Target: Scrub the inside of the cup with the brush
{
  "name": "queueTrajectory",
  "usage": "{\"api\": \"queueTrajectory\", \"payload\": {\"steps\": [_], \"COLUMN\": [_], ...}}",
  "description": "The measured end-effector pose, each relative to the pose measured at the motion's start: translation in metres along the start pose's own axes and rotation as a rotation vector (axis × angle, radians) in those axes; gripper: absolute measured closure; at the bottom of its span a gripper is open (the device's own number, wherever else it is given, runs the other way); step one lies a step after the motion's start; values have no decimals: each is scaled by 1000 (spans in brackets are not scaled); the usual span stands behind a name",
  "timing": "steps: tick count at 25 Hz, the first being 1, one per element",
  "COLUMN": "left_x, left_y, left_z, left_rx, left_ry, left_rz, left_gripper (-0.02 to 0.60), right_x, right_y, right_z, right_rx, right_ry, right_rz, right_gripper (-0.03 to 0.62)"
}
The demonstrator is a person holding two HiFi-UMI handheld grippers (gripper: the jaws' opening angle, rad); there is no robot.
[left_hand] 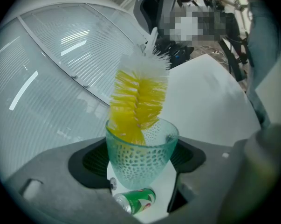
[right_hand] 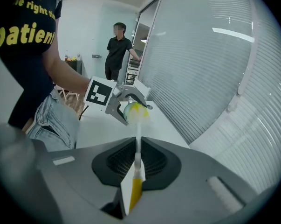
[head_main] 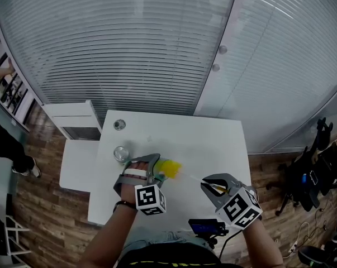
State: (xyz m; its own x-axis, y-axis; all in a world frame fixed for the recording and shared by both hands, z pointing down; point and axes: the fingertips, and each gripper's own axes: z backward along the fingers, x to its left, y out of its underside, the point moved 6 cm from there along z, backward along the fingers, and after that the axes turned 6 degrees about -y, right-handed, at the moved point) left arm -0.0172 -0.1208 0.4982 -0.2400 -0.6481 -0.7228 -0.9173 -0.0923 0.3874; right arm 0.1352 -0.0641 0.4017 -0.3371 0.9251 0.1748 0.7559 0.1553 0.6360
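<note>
Clamping the translucent green dimpled plastic cup [left_hand: 141, 164] in my left claw [head_main: 150, 169] steadies it above the white surface [head_main: 213, 144], so my right claw [right_hand: 136, 160], closed on the handle, can reach the yellow-bristled brush [left_hand: 139, 97] inside.

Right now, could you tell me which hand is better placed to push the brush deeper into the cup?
Right. The right claw holds the brush by its handle, bristles partly inside the cup; the left claw is busy gripping the cup.

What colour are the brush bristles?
The bristles are mostly yellow, white near the handle; the left gripper view shows this best.
</note>
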Motion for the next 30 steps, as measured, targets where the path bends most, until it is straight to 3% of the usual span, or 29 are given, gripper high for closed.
{"api": "queueTrajectory", "payload": {"steps": [13,21,30], "left_x": [-1,-1,1], "left_y": [5,6,4], "left_z": [-2,-2,-1], "left_rx": [11,15,8], "left_ry": [7,11,4], "left_rz": [1,-1,2], "left_gripper": [192,192,192], "right_x": [20,21,0], "right_y": [6,-10,-4], "right_z": [-12,1,12], "right_rx": [24,26,5], "right_ry": [-69,-50,-12], "right_rz": [3,59,1], "right_gripper": [558,557,557]}}
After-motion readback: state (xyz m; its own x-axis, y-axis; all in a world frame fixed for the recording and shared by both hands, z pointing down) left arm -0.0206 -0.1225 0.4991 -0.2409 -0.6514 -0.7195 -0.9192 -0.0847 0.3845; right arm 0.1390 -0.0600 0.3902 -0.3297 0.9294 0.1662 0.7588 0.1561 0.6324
